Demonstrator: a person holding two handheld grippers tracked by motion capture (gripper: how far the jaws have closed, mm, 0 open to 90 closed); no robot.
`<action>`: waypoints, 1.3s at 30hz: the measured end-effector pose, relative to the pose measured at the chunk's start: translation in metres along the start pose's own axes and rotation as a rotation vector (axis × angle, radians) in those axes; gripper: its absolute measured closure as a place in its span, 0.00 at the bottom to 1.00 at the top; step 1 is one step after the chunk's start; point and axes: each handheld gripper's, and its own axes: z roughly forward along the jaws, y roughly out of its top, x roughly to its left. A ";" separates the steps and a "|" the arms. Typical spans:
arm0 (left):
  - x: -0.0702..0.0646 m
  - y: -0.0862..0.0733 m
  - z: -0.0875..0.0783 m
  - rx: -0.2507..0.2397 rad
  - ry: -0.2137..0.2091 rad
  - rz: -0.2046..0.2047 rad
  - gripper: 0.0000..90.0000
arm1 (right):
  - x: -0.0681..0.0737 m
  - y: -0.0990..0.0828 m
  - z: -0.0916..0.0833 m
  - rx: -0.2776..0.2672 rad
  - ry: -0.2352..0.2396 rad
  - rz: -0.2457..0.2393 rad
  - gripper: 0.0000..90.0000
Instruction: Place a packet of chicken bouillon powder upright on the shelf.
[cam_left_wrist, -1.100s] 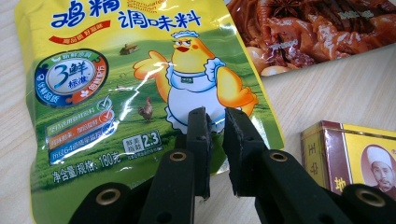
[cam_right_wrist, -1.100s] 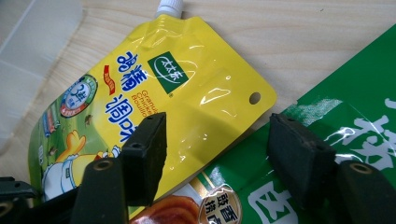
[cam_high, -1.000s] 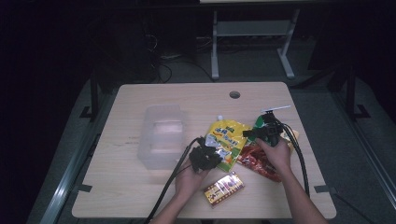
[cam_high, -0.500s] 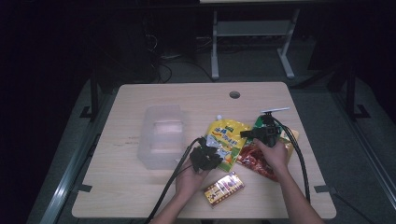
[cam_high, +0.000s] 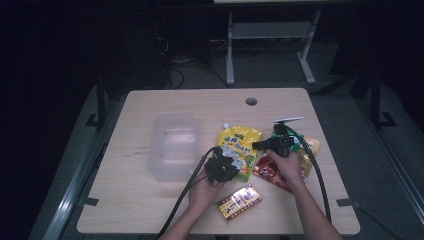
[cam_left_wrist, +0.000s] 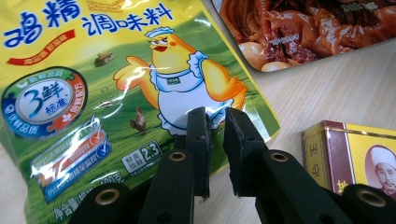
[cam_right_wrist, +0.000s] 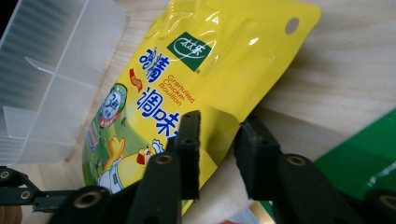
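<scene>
High view: yellow chicken bouillon pouch (cam_high: 239, 150) lies flat mid-table, just right of the clear plastic organizer box (cam_high: 172, 145), with the red snack bag (cam_high: 270, 170) at its right edge and the red-gold box (cam_high: 240, 200) nearer the person. Left gripper (cam_high: 223, 167) sits at the pouch's near edge; left gripper view shows its jaws drawn close with a thin gap, the pouch's bottom corner (cam_left_wrist: 140, 93) between them, pinched or not I cannot tell. Right gripper (cam_high: 260, 145) reaches the pouch's right edge; its jaws have just been closing, the yellow edge (cam_right_wrist: 219, 126) between the pads, gap still visible on the right pad. Green packet (cam_right_wrist: 369, 154) lies beside it.
</scene>
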 end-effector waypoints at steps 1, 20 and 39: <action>0.000 0.000 0.001 0.000 -0.002 0.000 0.88 | 0.000 0.001 0.002 -0.001 0.006 -0.006 0.87; -0.001 0.003 -0.016 -0.067 -0.066 -0.024 0.73 | 0.028 0.005 -0.027 -0.076 0.058 -0.133 1.00; -0.001 0.001 -0.044 -0.156 -0.055 -0.028 0.61 | 0.089 -0.001 -0.076 -0.170 0.031 -0.399 1.00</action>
